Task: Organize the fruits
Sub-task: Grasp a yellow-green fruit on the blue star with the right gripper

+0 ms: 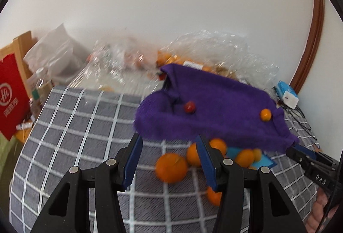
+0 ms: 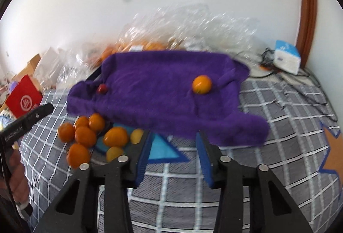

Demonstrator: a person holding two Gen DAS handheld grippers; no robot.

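1. A purple fuzzy cloth [image 2: 163,95] is spread out and looks lifted above a grey bedspread with white grid lines [image 2: 278,132]; its edges are blurred. Whether anything holds it up cannot be told.
2. On the cloth sit two small fruits, well apart: a round orange one [image 2: 201,84] toward its right side and a small dark red one [image 2: 102,88] near its left edge.
3. Below the cloth's near-left edge, a cluster of oranges [image 2: 85,136] lies on the bedspread, touching one another. They are glossy and deep orange; two smaller yellow fruits [image 2: 136,135] lie just beside them.
4. Part of the cluster rests on a flat blue sheet [image 2: 165,151] that shows between the cloth and the bedspread.
5. The left claw [image 1: 169,160] is spread wide with nothing between its blue pads, pointing at the oranges from nearby.
6. The right claw [image 2: 173,153] is likewise spread wide and holds nothing, its tips just under the cloth's near edge.
7. Crumpled clear plastic wrap [image 2: 193,24] with more orange fruit inside lies behind the cloth against the white wall.
8. A red bag [image 1: 10,95] stands at the far left, and a blue-and-white box [image 2: 287,57] sits at the far right.
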